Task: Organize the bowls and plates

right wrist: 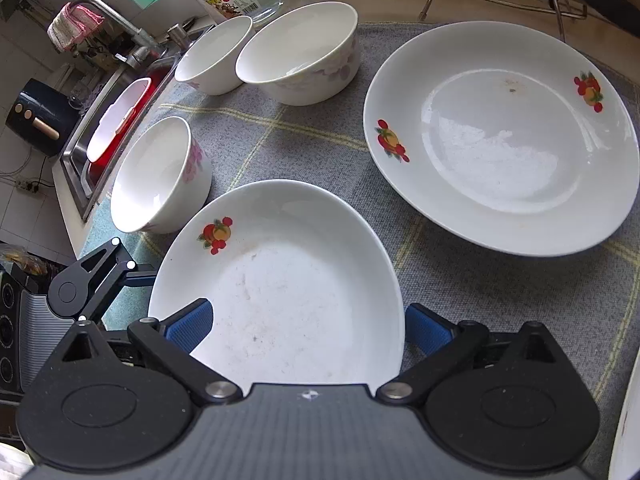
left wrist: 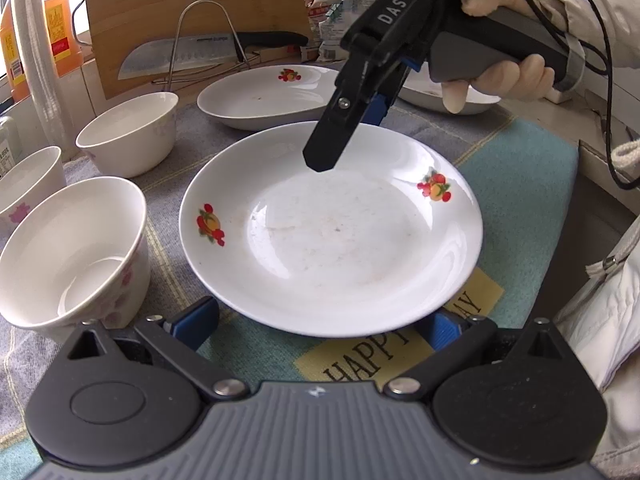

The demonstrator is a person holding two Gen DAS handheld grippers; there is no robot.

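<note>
A white plate (left wrist: 332, 232) with red fruit decals and a faintly smudged centre lies mid-surface on the mat (left wrist: 516, 184). Both the left tongs (left wrist: 320, 326) and right tongs (right wrist: 308, 326) are spread, straddling its rim.

Three white plates with fruit prints — nearest plate (left wrist: 332, 236), second plate (left wrist: 272, 94), third plate (left wrist: 440, 98) partly hidden behind a claw. Three white bowls in a group — first bowl (right wrist: 160, 176), second bowl (right wrist: 298, 52), third bowl (right wrist: 214, 54). Two claws — left claw (left wrist: 320, 326), right claw (right wrist: 308, 324). One knife (left wrist: 192, 54).
</note>
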